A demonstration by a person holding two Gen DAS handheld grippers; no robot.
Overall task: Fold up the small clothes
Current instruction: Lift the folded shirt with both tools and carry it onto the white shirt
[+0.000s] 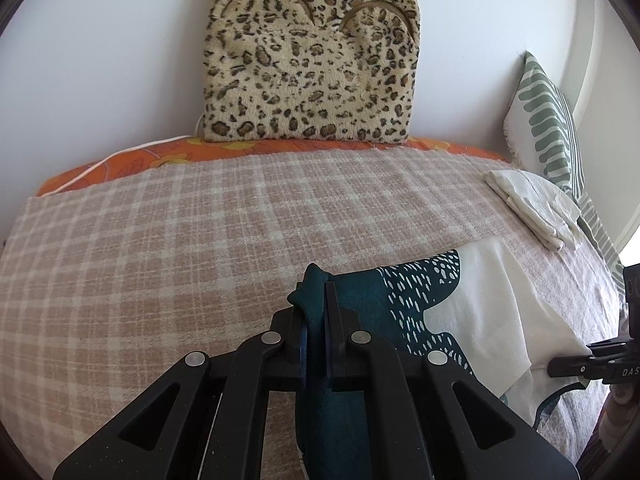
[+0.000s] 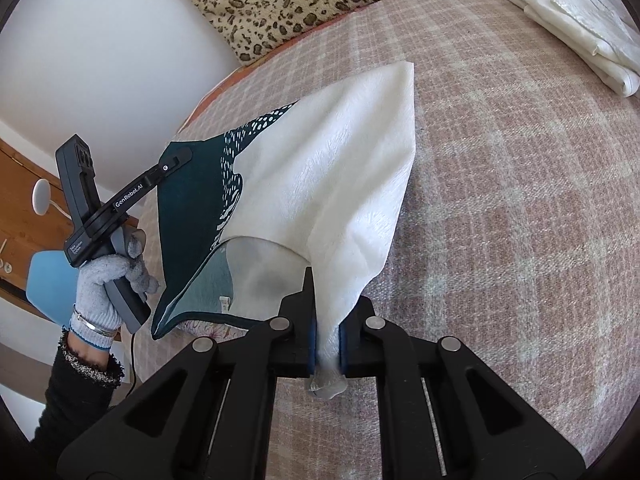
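**Garment held at two corners above the bed**

Your left hand-held gripper (image 1: 316, 320) is clenched on a dark teal corner of the small garment (image 2: 320, 184). Your right hand-held gripper (image 2: 327, 334) is clenched on a white corner, with a tuft of cloth protruding behind its pads. The garment hangs between the two, lifted off the checked blanket (image 1: 160, 240) that covers the bed.

Edges:
- The white panel rises to a free corner, with its long edge running down toward the right hand-held gripper.
- The teal hem droops below the left hand-held gripper, showing a pale inner face and a small label.

Open room:
- The blanket lies flat ahead of and to the left of the left hand-held gripper.
- A folded white cloth (image 1: 532, 208) lies on the blanket at the far right, well apart from the garment.
- A leopard-print cushion (image 1: 312, 52) leans on the wall at the far edge of the bed, with a green-striped pillow (image 1: 548, 120) in the right corner.
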